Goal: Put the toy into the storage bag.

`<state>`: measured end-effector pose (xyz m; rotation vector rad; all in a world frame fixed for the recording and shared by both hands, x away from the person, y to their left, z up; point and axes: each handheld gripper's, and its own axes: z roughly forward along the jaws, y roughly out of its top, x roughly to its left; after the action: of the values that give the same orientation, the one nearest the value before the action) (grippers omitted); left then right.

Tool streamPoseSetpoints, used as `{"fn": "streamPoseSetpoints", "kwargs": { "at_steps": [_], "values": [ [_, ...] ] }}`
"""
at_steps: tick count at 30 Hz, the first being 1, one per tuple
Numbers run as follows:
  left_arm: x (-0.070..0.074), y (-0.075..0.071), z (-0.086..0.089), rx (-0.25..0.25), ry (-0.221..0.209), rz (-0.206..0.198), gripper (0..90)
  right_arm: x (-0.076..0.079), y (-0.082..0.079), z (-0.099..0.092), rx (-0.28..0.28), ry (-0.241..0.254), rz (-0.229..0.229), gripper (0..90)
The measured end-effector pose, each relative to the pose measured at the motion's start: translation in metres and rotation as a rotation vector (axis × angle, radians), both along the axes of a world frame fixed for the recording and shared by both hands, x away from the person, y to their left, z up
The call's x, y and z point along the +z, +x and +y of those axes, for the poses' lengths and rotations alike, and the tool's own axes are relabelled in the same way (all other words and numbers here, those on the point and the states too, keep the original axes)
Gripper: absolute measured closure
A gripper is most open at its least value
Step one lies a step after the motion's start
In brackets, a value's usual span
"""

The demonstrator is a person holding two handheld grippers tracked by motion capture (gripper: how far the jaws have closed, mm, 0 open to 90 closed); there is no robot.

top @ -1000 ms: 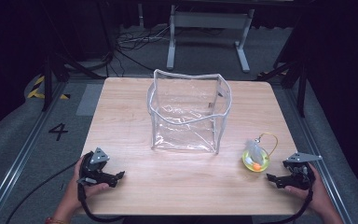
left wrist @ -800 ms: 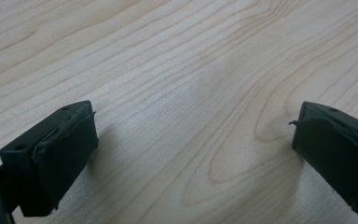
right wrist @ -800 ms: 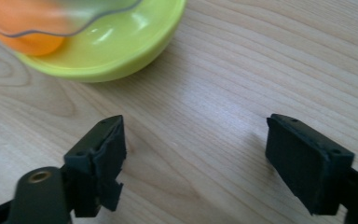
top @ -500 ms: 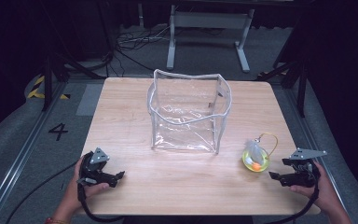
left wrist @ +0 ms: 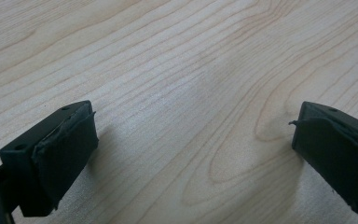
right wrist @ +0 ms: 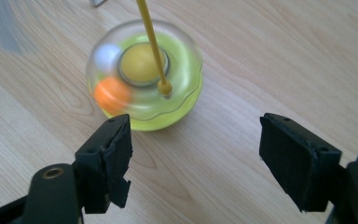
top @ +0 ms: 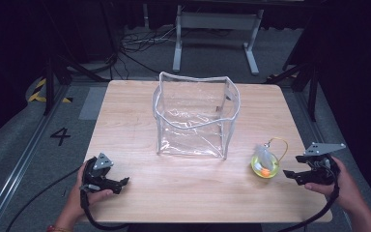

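Observation:
A clear plastic bag [top: 195,116] with a white rim stands open at the middle of the wooden table [top: 125,125]. To its right lies a small yellow-green clear toy [top: 264,165] [right wrist: 144,77] with a white ball, an orange ball and a thin yellow loop. My right gripper [top: 292,175] [right wrist: 196,158] hovers just right of the toy, lifted off the table; its jaws stand apart and have just been closing, with nothing between them. My left gripper [top: 121,183] [left wrist: 191,149] rests low over bare wood at the front left, jaws wide apart and empty.
Beyond the table's far edge are a white metal stand [top: 212,21], black cables [top: 130,46] on the grey floor and a floor mark "4" [top: 60,136]. Black stand legs [top: 314,82] are at the right. A cable [top: 34,198] trails from my left gripper.
My right gripper has risen off the table and edged toward the toy, and its jaws stand narrower than before. The left gripper, the bag and the toy have not moved.

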<state>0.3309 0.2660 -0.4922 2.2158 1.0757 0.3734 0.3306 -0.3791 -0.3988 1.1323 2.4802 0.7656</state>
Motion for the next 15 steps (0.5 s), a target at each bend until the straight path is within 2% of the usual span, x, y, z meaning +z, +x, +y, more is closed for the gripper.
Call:
{"fn": "streamPoseSetpoints", "kwargs": {
  "at_steps": [5,11,13,15],
  "values": [
    [0.000,0.000,0.000,-0.001,0.000,-0.001,0.4,0.014,0.006,0.006,0.011,-0.021,0.005,28.1],
    [0.000,0.000,0.000,0.000,0.000,0.002,0.4,0.019,0.013,0.017,0.036,-0.034,0.026,32.6],
    [0.000,0.000,0.000,-0.001,0.000,-0.001,0.4,0.023,0.015,0.021,0.035,-0.053,0.028,33.3],
    [0.000,0.000,0.000,-0.001,0.000,-0.001,0.4,0.030,0.018,0.023,0.032,-0.042,0.032,35.2]
  ]
}}
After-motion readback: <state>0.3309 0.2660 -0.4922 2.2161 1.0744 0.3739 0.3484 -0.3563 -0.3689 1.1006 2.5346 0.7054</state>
